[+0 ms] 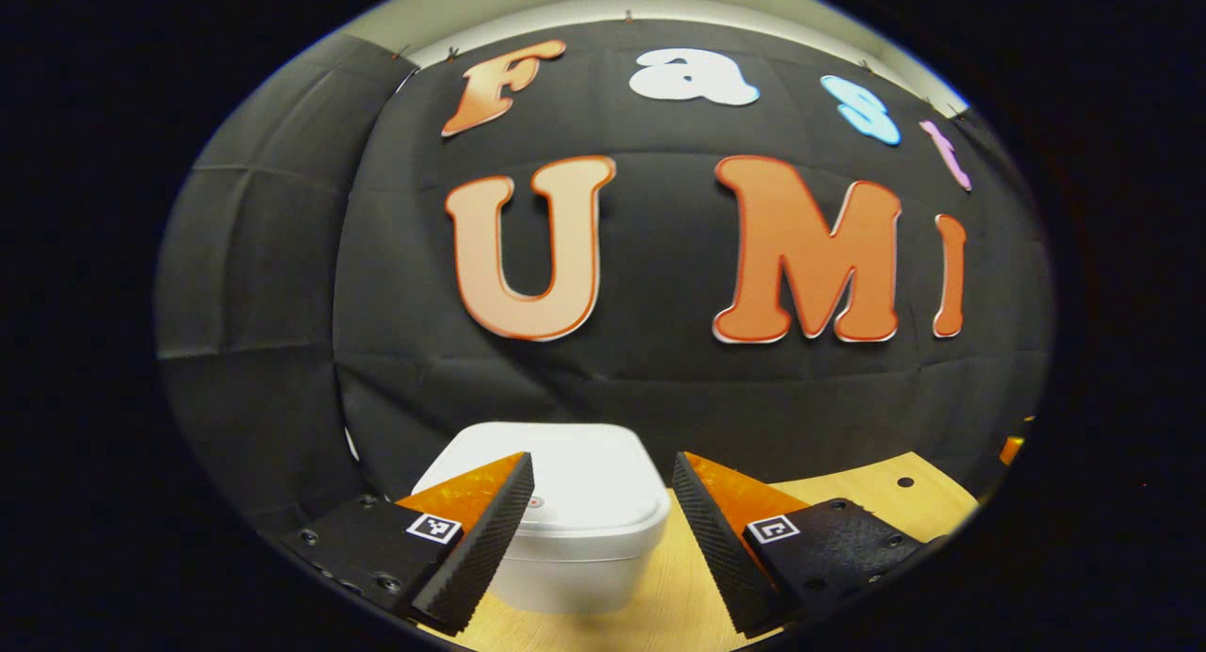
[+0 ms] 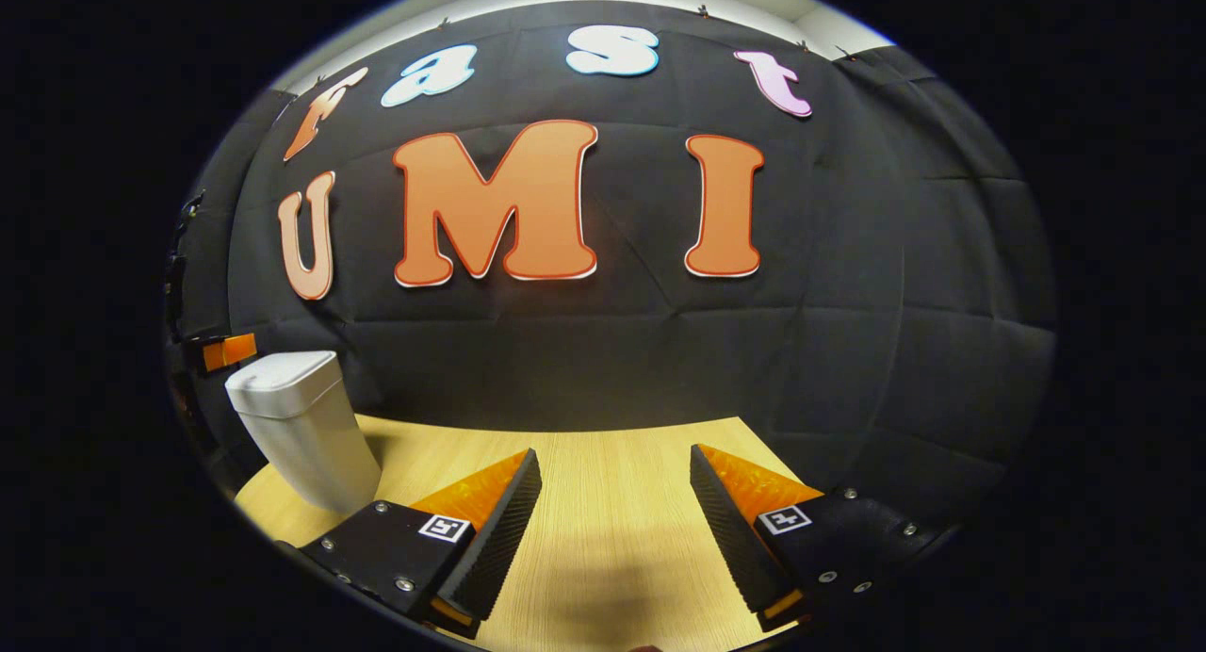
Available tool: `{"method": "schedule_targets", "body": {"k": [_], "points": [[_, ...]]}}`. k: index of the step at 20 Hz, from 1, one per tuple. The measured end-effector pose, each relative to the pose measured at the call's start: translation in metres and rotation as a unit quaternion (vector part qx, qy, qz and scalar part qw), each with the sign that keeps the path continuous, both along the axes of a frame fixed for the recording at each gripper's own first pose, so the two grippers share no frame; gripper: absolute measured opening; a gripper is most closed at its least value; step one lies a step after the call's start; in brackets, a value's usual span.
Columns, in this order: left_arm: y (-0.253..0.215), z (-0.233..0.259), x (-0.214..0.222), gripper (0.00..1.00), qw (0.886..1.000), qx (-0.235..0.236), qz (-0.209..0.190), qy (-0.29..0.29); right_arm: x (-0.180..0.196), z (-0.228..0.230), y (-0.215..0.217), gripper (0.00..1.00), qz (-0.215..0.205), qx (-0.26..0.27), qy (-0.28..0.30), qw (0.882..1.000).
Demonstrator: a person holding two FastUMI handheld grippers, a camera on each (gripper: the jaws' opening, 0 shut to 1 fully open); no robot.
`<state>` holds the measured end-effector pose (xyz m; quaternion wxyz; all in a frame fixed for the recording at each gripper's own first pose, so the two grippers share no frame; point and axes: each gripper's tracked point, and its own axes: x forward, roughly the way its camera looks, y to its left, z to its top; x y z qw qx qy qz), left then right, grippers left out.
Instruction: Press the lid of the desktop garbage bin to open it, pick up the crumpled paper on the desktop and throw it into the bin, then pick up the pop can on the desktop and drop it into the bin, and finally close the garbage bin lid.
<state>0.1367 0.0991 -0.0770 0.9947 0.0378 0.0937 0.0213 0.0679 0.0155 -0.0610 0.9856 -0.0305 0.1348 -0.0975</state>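
Observation:
A white desktop garbage bin (image 1: pixel 575 520) with its lid shut stands on the wooden table (image 1: pixel 886 497), close in front of my left gripper (image 1: pixel 603 478). That gripper is open, held just above and before the lid, its left finger overlapping the lid's near edge in the left gripper view. In the right gripper view the same bin (image 2: pixel 301 426) stands at the far left of the table (image 2: pixel 612 482). My right gripper (image 2: pixel 614 471) is open over bare wood, nothing between its fingers. A small part of the other gripper (image 2: pixel 229 350) shows behind the bin.
The black cloth wall closes the table's far side right behind the bin. The table's right corner lies near the right gripper's right finger (image 2: pixel 730 511). A dark hole (image 1: pixel 904 482) marks the tabletop at the right in the left gripper view.

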Motion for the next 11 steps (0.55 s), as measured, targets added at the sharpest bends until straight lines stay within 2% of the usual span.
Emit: {"method": "schedule_targets", "body": {"k": [5, 9, 11], "points": [[-0.096, 0.004, -0.026, 0.94, 0.997, -0.014, -0.069, -0.007, 0.001, 0.022, 0.004, 0.95, 0.009, -0.017, -0.033, 0.999], [-0.145, -0.02, -0.054, 0.94, 0.995, -0.043, -0.086, 0.015, -0.007, 0.022, 0.017, 0.95, 0.028, -0.031, -0.057, 0.998], [-0.163, -0.03, -0.065, 0.94, 0.994, -0.035, -0.098, 0.022, -0.014, 0.016, 0.03, 0.95, 0.043, -0.022, -0.058, 0.997]]}}
